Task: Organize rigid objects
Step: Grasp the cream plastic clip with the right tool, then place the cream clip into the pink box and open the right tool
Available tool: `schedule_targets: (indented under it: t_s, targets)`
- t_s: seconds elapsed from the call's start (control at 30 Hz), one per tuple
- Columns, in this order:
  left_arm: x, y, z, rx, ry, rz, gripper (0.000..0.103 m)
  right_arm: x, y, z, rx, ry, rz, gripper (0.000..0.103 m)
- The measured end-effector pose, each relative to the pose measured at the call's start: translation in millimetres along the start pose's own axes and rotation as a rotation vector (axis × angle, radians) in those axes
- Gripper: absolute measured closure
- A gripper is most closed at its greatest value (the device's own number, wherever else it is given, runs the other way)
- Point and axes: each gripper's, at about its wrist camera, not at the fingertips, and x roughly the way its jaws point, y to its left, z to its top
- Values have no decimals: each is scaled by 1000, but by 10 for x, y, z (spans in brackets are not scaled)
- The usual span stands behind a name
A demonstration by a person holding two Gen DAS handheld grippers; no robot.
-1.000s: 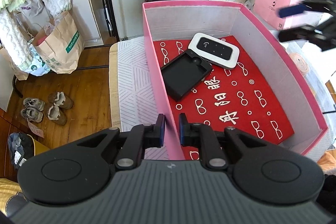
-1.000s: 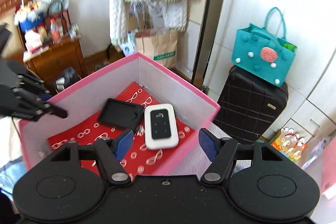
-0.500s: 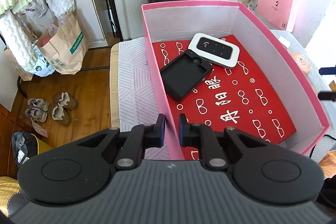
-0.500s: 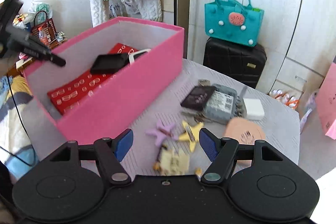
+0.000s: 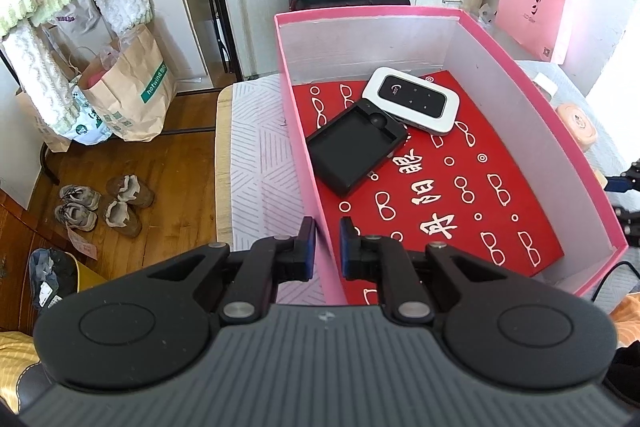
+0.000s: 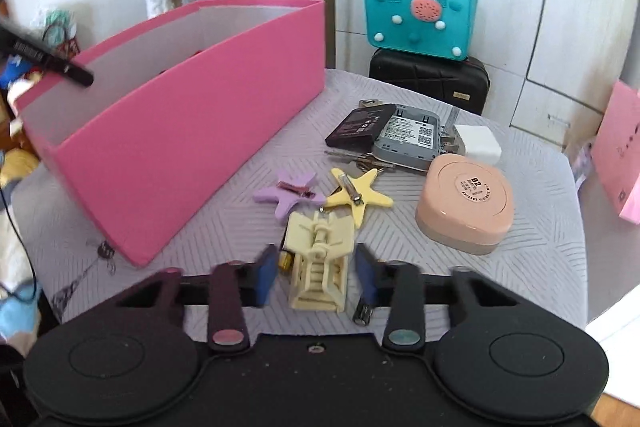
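My left gripper (image 5: pixel 327 247) is shut on the near left wall of the pink box (image 5: pixel 298 131). Inside, on the red patterned floor, lie a white pocket router (image 5: pixel 412 99) and a black case (image 5: pixel 354 147). In the right wrist view the pink box (image 6: pixel 192 147) stands to the left on the table. My right gripper (image 6: pixel 316 275) is low over the table, its jaws closing around a cream claw clip (image 6: pixel 318 259). A small gap still shows beside the left pad (image 6: pixel 266 273).
Past the clip lie a purple star clip (image 6: pixel 286 193), a yellow star clip (image 6: pixel 358 193), a peach case (image 6: pixel 466 207), a grey router shell (image 6: pixel 408 137), a black battery pack (image 6: pixel 360 125), a white charger (image 6: pixel 478 143) and keys. A small battery (image 6: pixel 362 313) lies by the right pad.
My right gripper left the space above the box, came down to the table beside it and narrowed its jaws around the cream clip. The left gripper kept its hold on the box wall.
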Motion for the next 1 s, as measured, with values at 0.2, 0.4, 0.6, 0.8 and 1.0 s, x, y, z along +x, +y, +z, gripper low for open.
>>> schedule_targets:
  t_s: [0.2,0.4,0.6,0.8,1.0]
  targets:
    - [-27,-17,-5,14,-3,3,93,5,-76,71,46,-11,6,83]
    - [-33,-10,1,11,-2,-3,93,-115,-69,249,50,-60,17,83]
    - [-34,-4,15,3,4,-10,93,-368,-25,538,59,-160,103,83]
    - [-17,11,71,0,31,-17,93,-439,124,1110,58,-156,262,83]
    - [-13,69,83,-22,51,-47,92,71,648,1684,-32,100,417,83]
